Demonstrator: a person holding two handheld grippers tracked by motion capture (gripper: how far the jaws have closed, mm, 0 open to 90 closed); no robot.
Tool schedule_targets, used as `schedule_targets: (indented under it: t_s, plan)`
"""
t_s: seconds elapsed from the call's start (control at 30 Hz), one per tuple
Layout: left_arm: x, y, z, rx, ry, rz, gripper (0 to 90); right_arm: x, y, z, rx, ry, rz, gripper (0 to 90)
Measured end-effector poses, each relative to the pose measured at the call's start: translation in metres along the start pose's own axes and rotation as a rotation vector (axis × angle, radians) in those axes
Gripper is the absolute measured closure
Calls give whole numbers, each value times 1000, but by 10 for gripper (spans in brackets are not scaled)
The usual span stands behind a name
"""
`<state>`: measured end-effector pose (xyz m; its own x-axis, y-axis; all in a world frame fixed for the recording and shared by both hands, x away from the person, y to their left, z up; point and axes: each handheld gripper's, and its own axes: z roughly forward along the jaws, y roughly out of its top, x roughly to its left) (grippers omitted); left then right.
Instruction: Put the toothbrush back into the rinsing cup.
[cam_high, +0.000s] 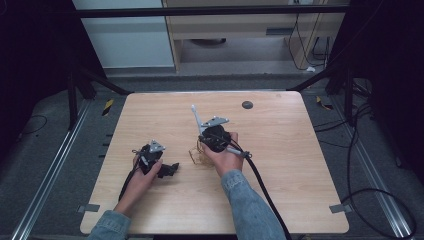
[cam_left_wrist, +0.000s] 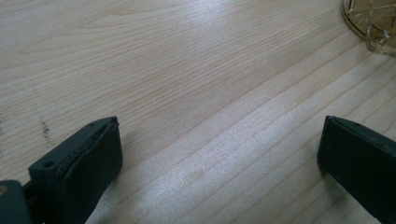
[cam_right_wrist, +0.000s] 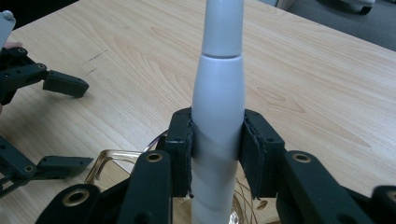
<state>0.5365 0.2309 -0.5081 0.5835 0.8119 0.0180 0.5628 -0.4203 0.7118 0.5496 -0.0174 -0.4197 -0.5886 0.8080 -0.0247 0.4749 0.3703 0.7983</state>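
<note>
The right hand-held gripper (cam_right_wrist: 217, 154) is clenched on a pale grey tapered handle (cam_right_wrist: 218, 93), at lower centre of the right gripper view. In the high view, the handle (cam_high: 196, 117) rises up and to the left from the right hand-held gripper (cam_high: 216, 137), just left of frame centre. The handle looks rigid, smooth and light, probably plastic; its taper could let it slip through the pads, so grip is best taken on the thick lower section, as now.

Below the jaws sits a clear amber glass vessel (cam_right_wrist: 112, 161) with a looped handle, resting on the worktop (cam_right_wrist: 303, 79). Judged fragile and slippery: hold by the loop or wall, without squeezing hard.

The left hand-held gripper (cam_left_wrist: 219, 154) is released, jaws wide apart over bare worktop; the glass vessel (cam_left_wrist: 371, 21) sits at upper right of its view.

No brand, label or writing is legible.
</note>
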Motion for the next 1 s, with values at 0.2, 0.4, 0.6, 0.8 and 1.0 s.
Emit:
schedule_targets:
  t_s: [0.2,0.4,0.6,0.8,1.0]
  plan:
    - [0,0,0,0,0,-1,0,0,1,1,-1,0,-3,659]
    - [0,0,0,0,0,-1,0,0,2,-1,-9,1,3,648]
    - [0,0,0,0,0,0,0,0,2,-2,-9,1,1,637]
    - [0,0,0,0,0,-1,0,0,2,-3,-14,-2,-2,624]
    - [0,0,0,0,0,0,0,1,2,-5,-14,-6,-1,603]
